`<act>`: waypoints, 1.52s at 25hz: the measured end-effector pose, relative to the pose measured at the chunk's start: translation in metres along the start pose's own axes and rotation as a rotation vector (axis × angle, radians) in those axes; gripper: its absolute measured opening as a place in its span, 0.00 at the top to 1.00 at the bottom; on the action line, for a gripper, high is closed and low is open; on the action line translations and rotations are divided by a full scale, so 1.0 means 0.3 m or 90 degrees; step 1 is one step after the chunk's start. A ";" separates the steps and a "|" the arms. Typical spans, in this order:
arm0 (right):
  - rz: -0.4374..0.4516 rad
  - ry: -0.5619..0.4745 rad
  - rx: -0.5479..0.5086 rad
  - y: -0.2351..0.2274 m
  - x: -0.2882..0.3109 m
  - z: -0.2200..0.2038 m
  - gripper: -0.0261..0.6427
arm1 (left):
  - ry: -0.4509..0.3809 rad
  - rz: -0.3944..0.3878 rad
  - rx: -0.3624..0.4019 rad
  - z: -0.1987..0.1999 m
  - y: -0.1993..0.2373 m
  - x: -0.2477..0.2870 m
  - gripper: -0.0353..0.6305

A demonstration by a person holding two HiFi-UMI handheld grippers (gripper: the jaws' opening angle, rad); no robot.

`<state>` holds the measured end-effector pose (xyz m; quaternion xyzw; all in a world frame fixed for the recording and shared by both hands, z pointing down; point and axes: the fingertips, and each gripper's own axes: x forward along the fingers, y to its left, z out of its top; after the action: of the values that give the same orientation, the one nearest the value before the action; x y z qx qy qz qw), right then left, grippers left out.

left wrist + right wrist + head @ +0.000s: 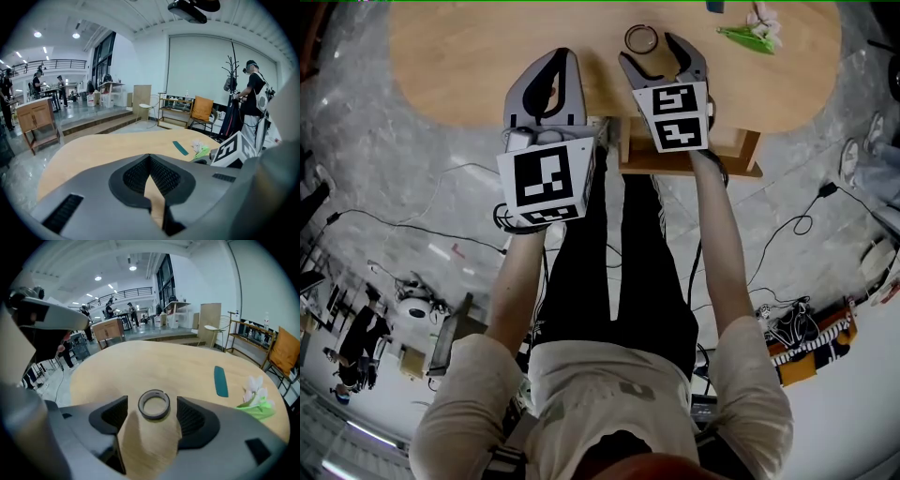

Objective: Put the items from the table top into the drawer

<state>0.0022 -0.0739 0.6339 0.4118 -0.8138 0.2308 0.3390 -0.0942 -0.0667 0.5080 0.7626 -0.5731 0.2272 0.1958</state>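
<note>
At the table's (459, 66) front edge, the left gripper (562, 58) has its 2 jaws pressed together, empty. The right gripper (651, 52) gapes wide, with the tape ring (641, 38) lying untouched at its tips. A teal strip (220, 380) and a green sprig (750, 34) lie toward the far right edge.

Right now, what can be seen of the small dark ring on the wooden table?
The small dark grey ring looks like a tape roll: thick wall, pale inner face, open centre showing the light wooden table. It lies flat, touching only the tabletop, just ahead of the gap between the open jaws of the right gripper, untouched.
</note>
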 end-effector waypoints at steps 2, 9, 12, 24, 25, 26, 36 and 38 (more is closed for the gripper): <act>-0.001 0.020 0.004 -0.010 0.032 -0.022 0.46 | 0.005 0.001 0.001 -0.012 0.002 0.000 0.94; -0.007 0.046 0.018 -0.036 0.075 -0.054 0.58 | 0.020 0.009 -0.001 -0.043 0.030 0.011 0.94; -0.003 0.046 0.012 -0.042 0.075 -0.055 0.58 | 0.022 0.014 -0.001 -0.045 0.042 0.018 0.94; -0.007 -0.118 0.018 0.031 -0.232 0.181 0.59 | 0.017 0.017 -0.003 0.002 0.030 -0.005 0.94; -0.009 -0.130 0.027 0.039 -0.273 0.188 0.59 | 0.015 0.018 -0.004 0.011 0.029 -0.009 0.94; -0.012 -0.139 0.036 0.045 -0.306 0.189 0.59 | 0.012 0.019 -0.005 0.020 0.026 -0.012 0.94; -0.045 -0.168 0.008 0.029 -0.410 0.199 0.59 | 0.010 0.013 0.003 0.055 0.002 -0.016 0.94; -0.047 -0.169 0.013 0.019 -0.409 0.200 0.59 | 0.013 0.013 0.003 0.048 0.001 -0.011 0.94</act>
<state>0.0287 -0.0470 0.5027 0.4721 -0.8332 0.1700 0.2325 -0.0936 -0.0723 0.4944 0.7547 -0.5784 0.2384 0.1976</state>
